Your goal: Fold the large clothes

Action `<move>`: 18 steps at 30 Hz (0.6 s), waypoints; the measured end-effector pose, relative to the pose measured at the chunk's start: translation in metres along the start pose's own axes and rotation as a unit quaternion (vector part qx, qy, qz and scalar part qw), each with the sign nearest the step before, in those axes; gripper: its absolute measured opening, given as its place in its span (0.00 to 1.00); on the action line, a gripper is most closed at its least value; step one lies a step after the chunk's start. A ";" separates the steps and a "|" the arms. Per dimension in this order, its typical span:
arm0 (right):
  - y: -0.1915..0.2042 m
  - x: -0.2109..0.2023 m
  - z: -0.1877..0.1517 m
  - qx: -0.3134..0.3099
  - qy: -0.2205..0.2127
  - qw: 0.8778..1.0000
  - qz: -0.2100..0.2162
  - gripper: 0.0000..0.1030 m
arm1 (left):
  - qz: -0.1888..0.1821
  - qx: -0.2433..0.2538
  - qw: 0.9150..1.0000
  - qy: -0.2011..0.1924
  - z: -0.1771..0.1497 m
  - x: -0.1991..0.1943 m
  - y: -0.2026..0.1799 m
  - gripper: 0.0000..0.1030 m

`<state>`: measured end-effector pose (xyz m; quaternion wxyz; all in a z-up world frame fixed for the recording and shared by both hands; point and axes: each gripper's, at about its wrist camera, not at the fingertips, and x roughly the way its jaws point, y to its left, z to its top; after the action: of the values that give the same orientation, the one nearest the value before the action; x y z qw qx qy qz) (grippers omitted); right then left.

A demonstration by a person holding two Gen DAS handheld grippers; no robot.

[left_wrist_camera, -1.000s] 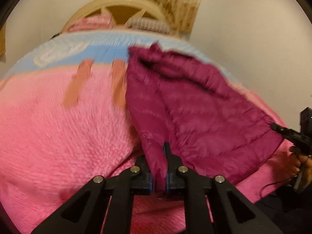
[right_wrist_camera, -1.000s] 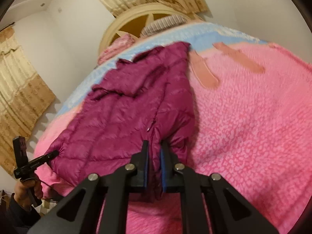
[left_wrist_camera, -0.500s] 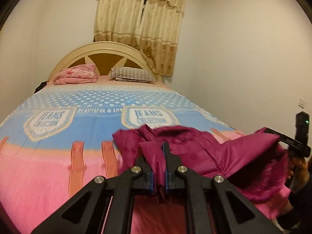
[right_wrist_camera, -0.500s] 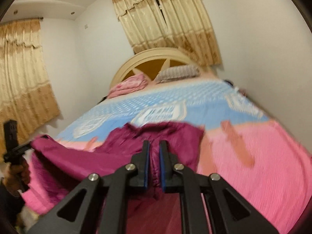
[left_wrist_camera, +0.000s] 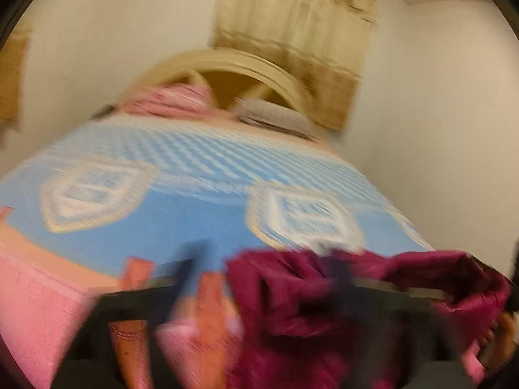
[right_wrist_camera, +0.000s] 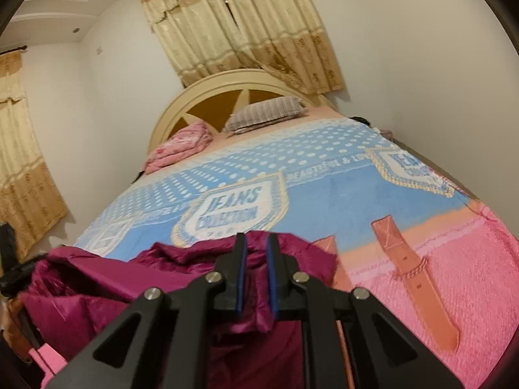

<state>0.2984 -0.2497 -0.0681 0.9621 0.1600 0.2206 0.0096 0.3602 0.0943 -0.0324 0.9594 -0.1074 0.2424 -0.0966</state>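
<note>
While the right gripper (right_wrist_camera: 256, 278) still pinches the jacket (right_wrist_camera: 181, 269), the blurred left gripper (left_wrist_camera: 266, 278) has apparently just sprung wide.

The jacket (right_wrist_camera: 181, 278) lies on the near end of the bed (right_wrist_camera: 324, 201), on its blanket (right_wrist_camera: 454, 275). At the far end, a pillow (right_wrist_camera: 266, 115) and a folded quilt (right_wrist_camera: 181, 147) lie side by side before the headboard (right_wrist_camera: 227, 87). A curtain (right_wrist_camera: 246, 29) hangs behind the headboard, and another curtain (right_wrist_camera: 19, 162) on the wall to the left.

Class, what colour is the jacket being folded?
Deep magenta, clearest in the right wrist view: jacket.
</note>
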 end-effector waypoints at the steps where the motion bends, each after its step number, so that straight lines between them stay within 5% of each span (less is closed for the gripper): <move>1: -0.003 0.007 0.002 0.001 0.001 1.000 -0.005 0.14 | 0.018 -0.008 1.000 -0.022 0.003 0.004 0.002 0.99; 3: -0.010 0.029 0.006 0.005 -0.007 0.999 -0.035 0.19 | 0.042 -0.005 0.999 -0.028 0.005 0.021 -0.002 0.99; 6: -0.024 0.056 0.015 0.024 -0.032 0.998 -0.054 1.00 | 0.062 0.004 0.998 -0.017 -0.010 0.037 -0.020 0.99; 10: -0.014 0.044 0.012 0.019 -0.045 0.994 -0.098 1.00 | 0.067 0.094 0.990 -0.078 -0.052 0.001 -0.067 0.99; 13: 0.022 0.011 -0.018 -0.015 -0.028 0.999 -0.028 1.00 | 0.067 0.155 0.982 -0.087 -0.085 -0.006 -0.095 0.99; 18: 0.097 -0.013 -0.097 -0.128 0.007 0.991 0.031 1.00 | 0.117 0.155 0.979 -0.066 -0.106 0.032 -0.101 0.99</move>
<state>0.2505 -0.1291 -0.1153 0.9724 0.0417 0.2193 0.0685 0.3231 -0.0267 -0.1120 0.9829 0.0653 0.1719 -0.0123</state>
